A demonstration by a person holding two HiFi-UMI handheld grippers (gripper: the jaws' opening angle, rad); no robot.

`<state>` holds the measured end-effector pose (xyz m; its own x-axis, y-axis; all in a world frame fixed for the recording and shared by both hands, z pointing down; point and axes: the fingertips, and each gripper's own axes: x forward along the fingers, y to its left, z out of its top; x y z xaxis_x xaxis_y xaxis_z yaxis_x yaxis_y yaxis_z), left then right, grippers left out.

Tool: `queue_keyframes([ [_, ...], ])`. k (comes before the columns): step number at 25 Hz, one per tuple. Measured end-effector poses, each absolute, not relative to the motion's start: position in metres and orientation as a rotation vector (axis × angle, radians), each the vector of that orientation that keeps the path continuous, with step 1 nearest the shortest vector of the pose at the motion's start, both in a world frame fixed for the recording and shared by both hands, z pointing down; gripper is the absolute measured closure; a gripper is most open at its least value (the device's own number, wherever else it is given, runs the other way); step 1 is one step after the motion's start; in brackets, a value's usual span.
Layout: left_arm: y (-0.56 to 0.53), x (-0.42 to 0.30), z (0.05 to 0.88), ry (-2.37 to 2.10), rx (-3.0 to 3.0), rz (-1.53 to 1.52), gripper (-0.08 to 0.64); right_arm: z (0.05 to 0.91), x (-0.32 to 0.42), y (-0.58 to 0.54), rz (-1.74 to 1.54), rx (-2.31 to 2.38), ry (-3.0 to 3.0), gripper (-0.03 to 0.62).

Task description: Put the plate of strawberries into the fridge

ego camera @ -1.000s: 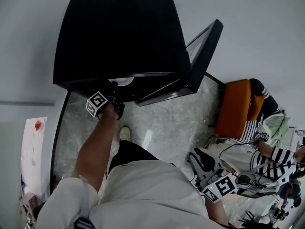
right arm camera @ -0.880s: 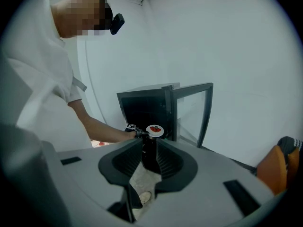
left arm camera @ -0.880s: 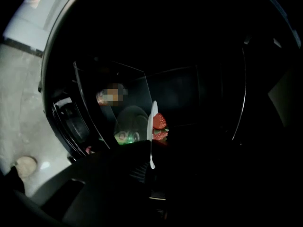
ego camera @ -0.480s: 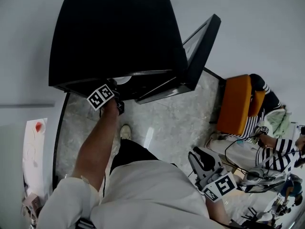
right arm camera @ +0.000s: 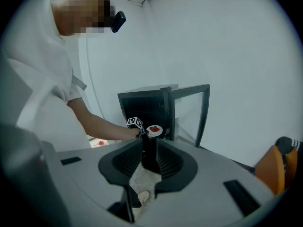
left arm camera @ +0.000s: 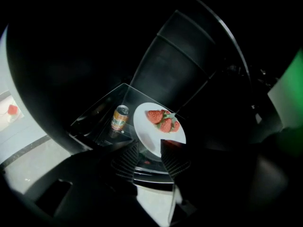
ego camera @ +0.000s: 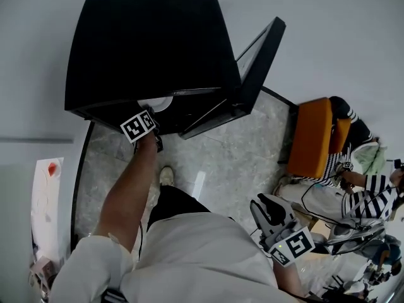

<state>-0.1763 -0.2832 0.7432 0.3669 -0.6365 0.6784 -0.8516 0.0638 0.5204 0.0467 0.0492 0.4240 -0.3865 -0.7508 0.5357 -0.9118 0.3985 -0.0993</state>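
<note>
Left gripper (left arm camera: 150, 146): jaws were opening, plate (left arm camera: 146, 129) rim between them; strawberries (left arm camera: 163, 121) aboard, plate sat on fridge (ego camera: 145, 43) shelf (left arm camera: 102, 115) beside can (left arm camera: 120, 117). Right gripper (right arm camera: 150, 151): jaws stood apart, empty.

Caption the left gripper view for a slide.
Left gripper jaws opening around the plate rim; strawberries sit beside a can in the fridge.

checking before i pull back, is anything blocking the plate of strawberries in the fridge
Nothing visible does: the plate lies on the fridge's glass shelf, a can beside it. The left hand-held gripper is opening, the plate's rim between its jaws.
</note>
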Motion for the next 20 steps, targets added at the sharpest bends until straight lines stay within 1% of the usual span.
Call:
queue_keyframes([
  [10,-0.233,-0.175,0.691,-1.292,1.766,0.252,0.425,0.422,0.045,0.072,0.505,1.375,-2.354,0.492],
  [16,-0.175,-0.171,0.651,-1.215,1.861,0.249,0.425,0.424,0.040,0.092,0.478,1.323,-2.434,0.492],
  [20,-0.123,-0.159,0.622,-1.127,1.922,0.196,0.426,0.424,0.037,0.109,0.454,1.266,-2.495,0.492],
])
